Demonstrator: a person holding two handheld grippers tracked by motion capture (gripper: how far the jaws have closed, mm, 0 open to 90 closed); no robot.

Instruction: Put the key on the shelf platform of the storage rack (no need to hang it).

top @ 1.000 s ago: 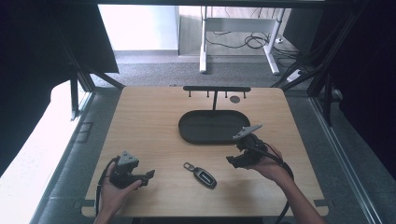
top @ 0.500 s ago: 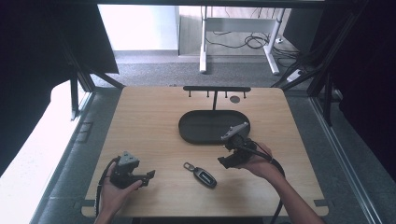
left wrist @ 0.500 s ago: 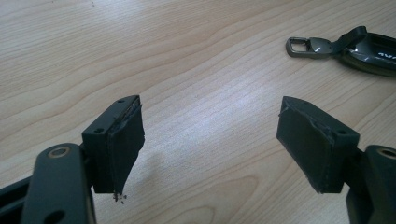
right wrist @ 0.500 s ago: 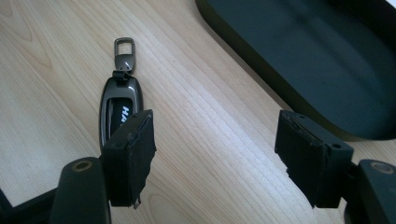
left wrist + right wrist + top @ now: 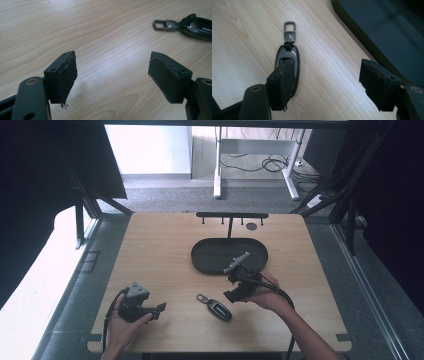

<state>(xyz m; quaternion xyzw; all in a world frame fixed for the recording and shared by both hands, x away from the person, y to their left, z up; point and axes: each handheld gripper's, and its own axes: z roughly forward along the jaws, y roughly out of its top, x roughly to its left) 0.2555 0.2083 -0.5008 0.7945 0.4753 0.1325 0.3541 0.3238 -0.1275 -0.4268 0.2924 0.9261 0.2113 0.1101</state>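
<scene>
Right tongs (image 5: 235, 295) have slid left across the worktop (image 5: 165, 255) from beside the tray toward the key fob (image 5: 216, 307); left tongs (image 5: 159, 309) haven't budged. Fob hasn't shifted either.

Near edge: left tongs sit at near-left, jaws wide, nothing between them, fob off to their right. Fob lies flat near-centre, clasp ring (image 5: 289, 26) pointing away from the right tongs. Right tongs are open and empty; in the right gripper view one pad (image 5: 282, 85) overlaps the fob body, the other stands well off toward the tray, so the fob isn't centred yet.

Likely step: grab the fob. Shift the right tongs sideways until the fob sits midway, come down flat, close across the narrow width of the body, not the ring. It's thin and slick, could skate.

Farther back: dark oval tray (image 5: 200, 257), empty, just behind the right hand (image 5: 267, 295). Behind it, a black hook rack (image 5: 231, 215).
</scene>
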